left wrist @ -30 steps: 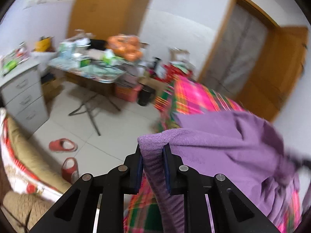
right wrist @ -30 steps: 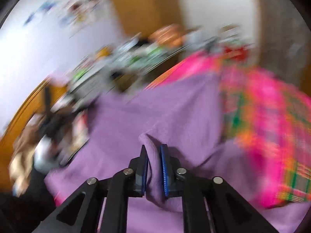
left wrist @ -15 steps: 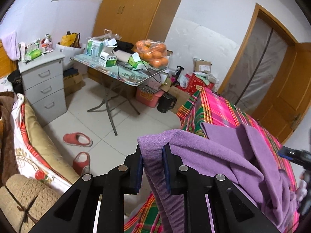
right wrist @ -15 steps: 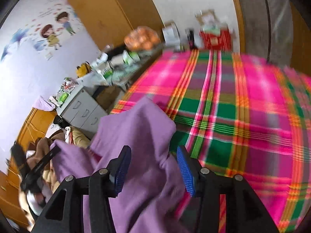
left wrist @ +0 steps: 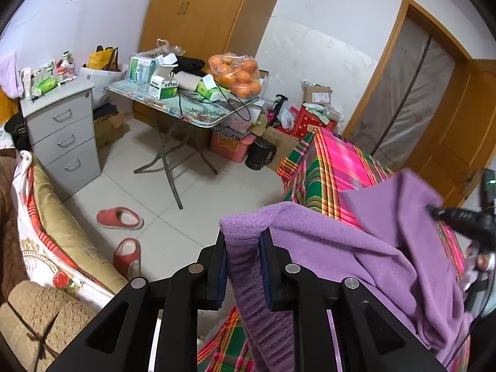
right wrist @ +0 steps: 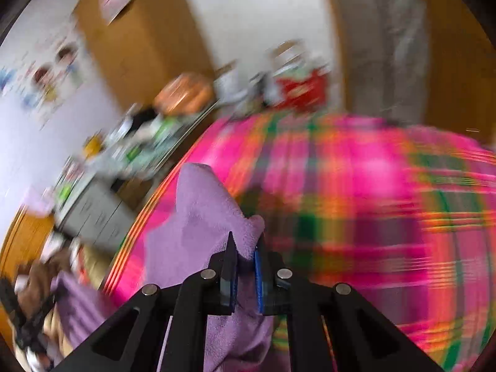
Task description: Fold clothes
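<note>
White floor tiles (left wrist: 173, 232) spread below the left wrist view, with two red slippers (left wrist: 119, 218) lying near a bed edge (left wrist: 55, 232) on the left. Beyond them stand a grey drawer cabinet (left wrist: 65, 133) and a folding counter (left wrist: 186, 108) loaded with boxes and a bag of oranges (left wrist: 235, 74), in front of a wooden wardrobe (left wrist: 198, 15). On the right sits a surface draped in a pink and green plaid cloth (left wrist: 334, 161).

The purple garment (left wrist: 356, 248) lies partly over that plaid cloth and hangs between the two tools. The left gripper (left wrist: 243, 266) has its fingers closed tight on a thick, ribbed edge of the garment, which rises above the tips and trails down between them. In the right wrist view, which is heavily blurred, the right gripper (right wrist: 245, 266) has its fingers pinched nearly together on another fold of the purple garment (right wrist: 201, 226), with the plaid cloth (right wrist: 356, 201) filling the scene beyond. From the left view, the right gripper (left wrist: 458, 217) appears at the far edge, touching the fabric.
</note>
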The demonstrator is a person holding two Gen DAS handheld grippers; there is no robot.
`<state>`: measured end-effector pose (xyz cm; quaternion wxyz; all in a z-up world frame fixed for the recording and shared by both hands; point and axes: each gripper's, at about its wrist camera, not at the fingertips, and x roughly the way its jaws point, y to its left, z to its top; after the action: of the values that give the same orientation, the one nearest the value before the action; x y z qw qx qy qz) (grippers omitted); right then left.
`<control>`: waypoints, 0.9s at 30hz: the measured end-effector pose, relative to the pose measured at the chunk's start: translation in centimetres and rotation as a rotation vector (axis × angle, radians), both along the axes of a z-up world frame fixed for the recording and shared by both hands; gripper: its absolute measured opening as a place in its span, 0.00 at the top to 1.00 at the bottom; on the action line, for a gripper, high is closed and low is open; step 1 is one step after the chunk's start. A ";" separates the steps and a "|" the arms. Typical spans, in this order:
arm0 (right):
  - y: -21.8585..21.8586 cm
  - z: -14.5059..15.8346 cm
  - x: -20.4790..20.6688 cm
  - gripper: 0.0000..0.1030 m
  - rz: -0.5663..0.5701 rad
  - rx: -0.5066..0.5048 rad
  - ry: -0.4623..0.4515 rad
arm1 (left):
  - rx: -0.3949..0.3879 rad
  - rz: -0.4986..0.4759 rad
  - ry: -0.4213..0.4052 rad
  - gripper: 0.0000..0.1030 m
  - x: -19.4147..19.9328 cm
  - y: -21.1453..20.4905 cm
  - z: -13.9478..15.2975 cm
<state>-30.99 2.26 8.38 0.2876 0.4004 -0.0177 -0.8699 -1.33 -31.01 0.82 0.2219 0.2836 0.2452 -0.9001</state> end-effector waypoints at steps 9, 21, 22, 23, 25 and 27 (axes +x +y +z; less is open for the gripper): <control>21.1 3.1 -0.3 0.84 -0.659 -0.012 0.114 | 0.010 -0.093 -0.059 0.82 -2.3 0.8 -0.5; 13.4 0.4 2.5 0.60 -0.077 0.172 0.164 | -0.010 -0.153 -0.059 0.82 -3.4 0.7 0.8; 11.3 0.2 2.8 0.60 0.006 0.201 0.179 | -0.002 -0.154 -0.034 0.82 -3.0 0.5 1.3; 9.6 0.2 2.8 0.60 0.062 0.221 0.190 | 0.008 -0.158 -0.007 0.82 -2.6 0.4 1.9; 7.4 -0.7 2.3 0.60 0.130 0.246 0.181 | 0.013 -0.181 0.066 0.82 -1.6 0.6 3.5; 5.3 -1.6 1.7 0.60 0.196 0.271 0.172 | 0.001 -0.207 0.118 0.82 -0.6 1.0 4.7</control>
<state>-29.28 7.54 6.74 0.3151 0.3595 0.1632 -0.8630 -1.96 -30.05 5.55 0.1129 0.2539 0.2277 -0.9332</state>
